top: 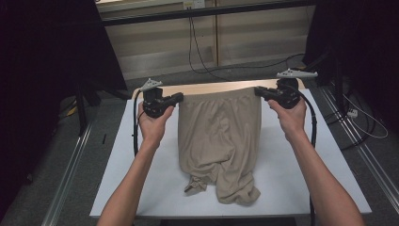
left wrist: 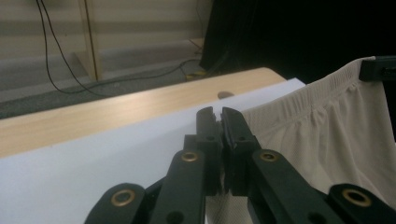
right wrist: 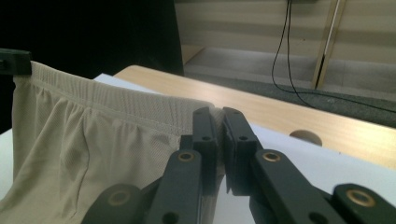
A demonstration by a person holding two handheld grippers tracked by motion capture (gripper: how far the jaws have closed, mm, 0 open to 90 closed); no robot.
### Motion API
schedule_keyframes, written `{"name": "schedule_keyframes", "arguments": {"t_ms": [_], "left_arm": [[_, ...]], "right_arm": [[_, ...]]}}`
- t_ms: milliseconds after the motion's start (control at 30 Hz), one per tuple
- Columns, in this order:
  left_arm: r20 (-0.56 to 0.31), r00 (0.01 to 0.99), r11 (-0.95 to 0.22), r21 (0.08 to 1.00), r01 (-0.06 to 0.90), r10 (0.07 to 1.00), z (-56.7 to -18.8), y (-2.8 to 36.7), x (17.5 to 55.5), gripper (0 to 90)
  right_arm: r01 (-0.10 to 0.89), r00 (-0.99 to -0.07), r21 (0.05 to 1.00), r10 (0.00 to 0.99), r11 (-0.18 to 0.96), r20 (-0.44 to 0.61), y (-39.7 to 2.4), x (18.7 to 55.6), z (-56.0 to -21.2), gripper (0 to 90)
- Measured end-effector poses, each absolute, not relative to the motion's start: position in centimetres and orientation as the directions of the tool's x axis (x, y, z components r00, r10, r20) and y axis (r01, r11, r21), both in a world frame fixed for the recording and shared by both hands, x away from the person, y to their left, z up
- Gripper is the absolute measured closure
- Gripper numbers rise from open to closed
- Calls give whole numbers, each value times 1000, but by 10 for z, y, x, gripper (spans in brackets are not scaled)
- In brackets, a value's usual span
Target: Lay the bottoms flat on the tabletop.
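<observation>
Both grippers clamped on the beige shorts (top: pixel 219 141) — left gripper (top: pixel 179 98) pinches one end of the elastic waistband (right wrist: pixel 116 100), right gripper (top: pixel 258 91) the other, band stretched taut between them. Shorts hang above the white table sheet (top: pixel 291 183), waistband up near the wooden far edge (top: pixel 211 88) — leg ends bunched on the sheet at the near side.

Lighting is dim and even, with both upper corners of the high view lost in black. The two gripper views are soft, slightly grainy, jaws blurred near the lens.
</observation>
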State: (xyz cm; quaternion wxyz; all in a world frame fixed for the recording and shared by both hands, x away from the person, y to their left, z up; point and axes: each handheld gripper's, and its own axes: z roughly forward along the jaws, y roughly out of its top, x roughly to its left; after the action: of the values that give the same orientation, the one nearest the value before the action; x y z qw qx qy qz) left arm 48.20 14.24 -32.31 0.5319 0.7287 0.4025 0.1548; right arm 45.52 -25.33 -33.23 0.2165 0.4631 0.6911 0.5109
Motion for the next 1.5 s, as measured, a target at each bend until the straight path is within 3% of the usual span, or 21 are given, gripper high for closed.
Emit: {"name": "schedule_keyframes", "arguments": {"t_ms": [267,533,667,1033,1367,1400,1433,1467,1500], "left_arm": [[-191,634,-93,917,387,750,-304,142,493,870],[-144,627,-81,945,317,766,-258,134,506,870],[-130,623,-92,946,310,771,-259,131,511,870],[-159,599,-160,881,444,784,-332,129,538,869],[-182,570,-159,854,496,801,-355,125,553,865],[-177,515,-141,843,519,839,-361,122,555,772],[-192,492,-120,837,534,849,-364,121,556,612],[-185,475,-123,829,545,860,-367,120,557,506],[-170,481,-135,834,535,860,-369,119,556,488]], "right_arm": [[374,-459,927,875,37,151,-252,471,-308,854],[321,-443,947,888,30,122,-254,487,-273,854],[308,-435,951,893,26,116,-255,492,-270,854],[432,-419,900,896,54,147,-252,514,-337,851],[460,-405,884,905,77,132,-248,532,-362,842],[475,-383,874,918,99,105,-247,535,-367,754],[481,-357,869,931,115,74,-247,537,-369,616],[488,-323,865,945,119,52,-247,537,-371,462],[495,-299,861,953,115,45,-248,538,-373,411]]}}
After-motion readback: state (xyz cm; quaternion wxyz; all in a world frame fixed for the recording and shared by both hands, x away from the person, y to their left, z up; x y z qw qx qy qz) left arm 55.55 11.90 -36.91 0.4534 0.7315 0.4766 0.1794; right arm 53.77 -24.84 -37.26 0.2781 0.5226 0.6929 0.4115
